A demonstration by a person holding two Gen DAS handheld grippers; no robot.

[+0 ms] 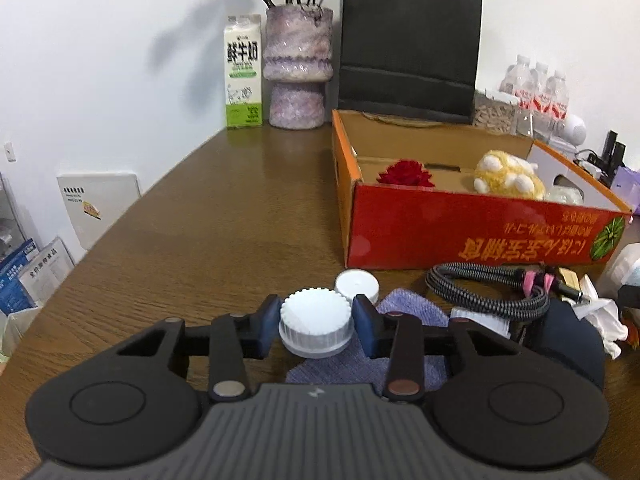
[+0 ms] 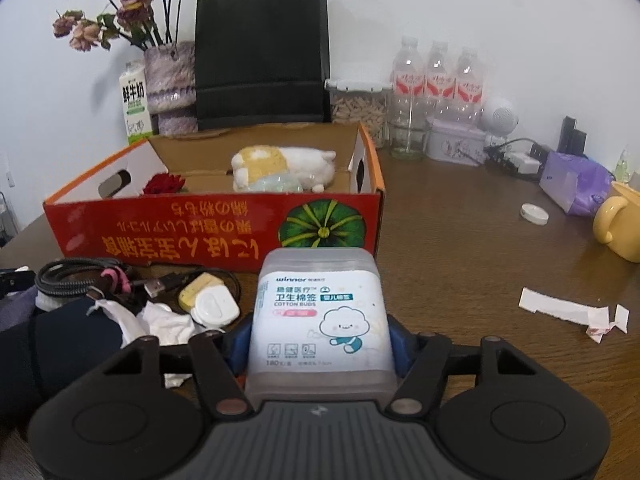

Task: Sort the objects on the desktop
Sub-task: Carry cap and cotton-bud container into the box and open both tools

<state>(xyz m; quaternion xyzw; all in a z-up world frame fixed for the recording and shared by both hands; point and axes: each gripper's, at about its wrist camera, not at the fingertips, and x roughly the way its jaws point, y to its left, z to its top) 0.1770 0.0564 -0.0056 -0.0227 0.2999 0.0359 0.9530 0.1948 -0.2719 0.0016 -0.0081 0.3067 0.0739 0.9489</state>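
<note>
The cotton bud box (image 2: 320,316) sits upright, squeezed between the blue pads of the right gripper (image 2: 318,344), just in front of the red carton (image 2: 212,232). Best play, I'd say: carry it level, clear the carton's near wall, then release inside beside the plush toy (image 2: 280,168). On the other side, the left gripper (image 1: 316,326) brackets a ridged white bottle cap (image 1: 316,322), pads touching its flanks, above the purple cloth (image 1: 404,308).

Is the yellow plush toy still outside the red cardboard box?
No, the yellow plush toy lies inside the red cardboard box, behind its front wall and beside a red fabric flower.
</note>
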